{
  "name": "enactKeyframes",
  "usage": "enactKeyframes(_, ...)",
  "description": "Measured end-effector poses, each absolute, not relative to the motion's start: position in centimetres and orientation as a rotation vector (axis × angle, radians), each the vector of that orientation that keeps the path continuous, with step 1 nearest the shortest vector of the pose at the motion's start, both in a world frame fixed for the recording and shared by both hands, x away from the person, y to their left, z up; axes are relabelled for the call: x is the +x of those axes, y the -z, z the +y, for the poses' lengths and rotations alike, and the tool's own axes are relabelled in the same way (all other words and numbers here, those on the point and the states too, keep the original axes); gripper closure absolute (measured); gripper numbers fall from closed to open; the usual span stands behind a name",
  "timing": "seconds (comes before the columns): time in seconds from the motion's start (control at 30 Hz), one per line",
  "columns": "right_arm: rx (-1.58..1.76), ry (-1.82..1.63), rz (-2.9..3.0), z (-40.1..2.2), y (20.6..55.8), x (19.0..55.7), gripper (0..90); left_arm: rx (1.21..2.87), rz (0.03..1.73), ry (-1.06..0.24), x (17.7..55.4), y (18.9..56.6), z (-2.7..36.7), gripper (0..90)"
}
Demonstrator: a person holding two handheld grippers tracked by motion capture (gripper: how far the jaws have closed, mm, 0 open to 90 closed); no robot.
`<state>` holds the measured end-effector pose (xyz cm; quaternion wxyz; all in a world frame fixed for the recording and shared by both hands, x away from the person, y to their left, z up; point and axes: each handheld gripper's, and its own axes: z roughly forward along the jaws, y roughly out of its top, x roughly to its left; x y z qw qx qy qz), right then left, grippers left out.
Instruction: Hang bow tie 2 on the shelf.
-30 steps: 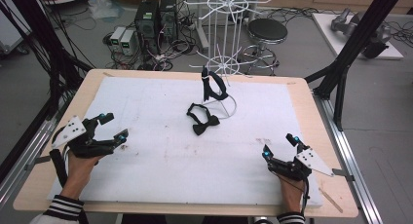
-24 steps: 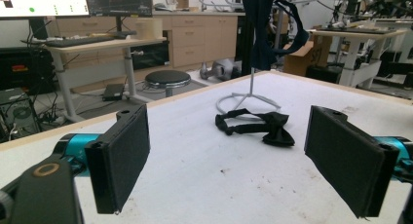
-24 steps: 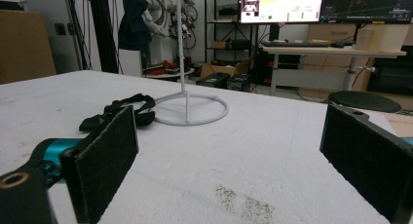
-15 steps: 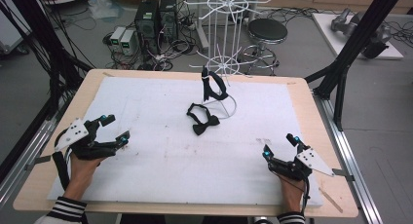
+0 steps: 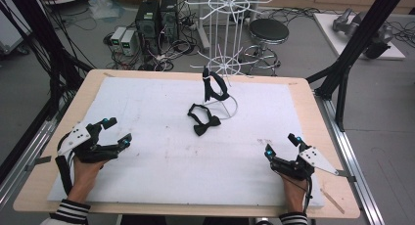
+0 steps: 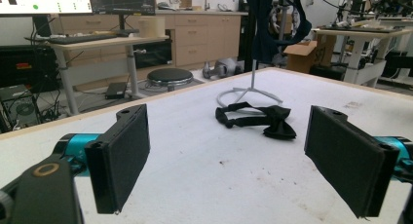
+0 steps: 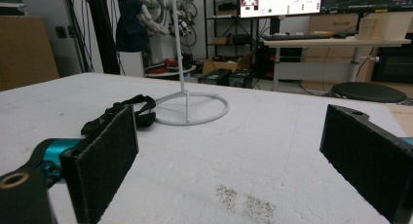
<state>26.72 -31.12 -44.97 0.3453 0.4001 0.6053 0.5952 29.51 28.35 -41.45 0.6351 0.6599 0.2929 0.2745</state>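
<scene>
Black jaws of the left gripper (image 5: 113, 133) and right gripper (image 5: 281, 146) stand apart, holding nothing, at the near table (image 5: 161, 161) edge; one bow tie (image 5: 203, 120) lies mid-table, unhung; another bow tie (image 5: 214, 87) already hangs on the white rack (image 5: 222, 63) behind.
</scene>
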Motion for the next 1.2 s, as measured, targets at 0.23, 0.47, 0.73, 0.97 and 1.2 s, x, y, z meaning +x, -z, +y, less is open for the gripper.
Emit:
enactKeyframes(0.23, 0.995, -1.539, 1.603, -30.7, 43.8, 26.7, 6.3, 1.5, 0.687, -0.629, 29.6, 42.2, 28.8, 17.2)
enactKeyframes(0.47, 0.977, -1.539, 1.664, -30.1, 42.1, 27.3, 6.3, 1.504, 0.69, -0.625, 29.7, 42.7, 28.7, 17.1)
enactKeyframes(0.73, 0.909, -1.501, 1.788, -28.7, 40.2, 28.4, 6.3, 1.503, 0.696, -0.623, 29.6, 43.0, 28.8, 17.0)
enactKeyframes(0.97, 0.836, -1.477, 1.888, -27.1, 39.0, 29.3, 6.3, 1.511, 0.699, -0.619, 29.6, 43.3, 28.7, 17.0)
enactKeyframes(1.2, 0.775, -1.441, 1.988, -26.0, 37.9, 30.1, 6.3, 1.507, 0.706, -0.617, 29.6, 43.5, 28.8, 17.0)
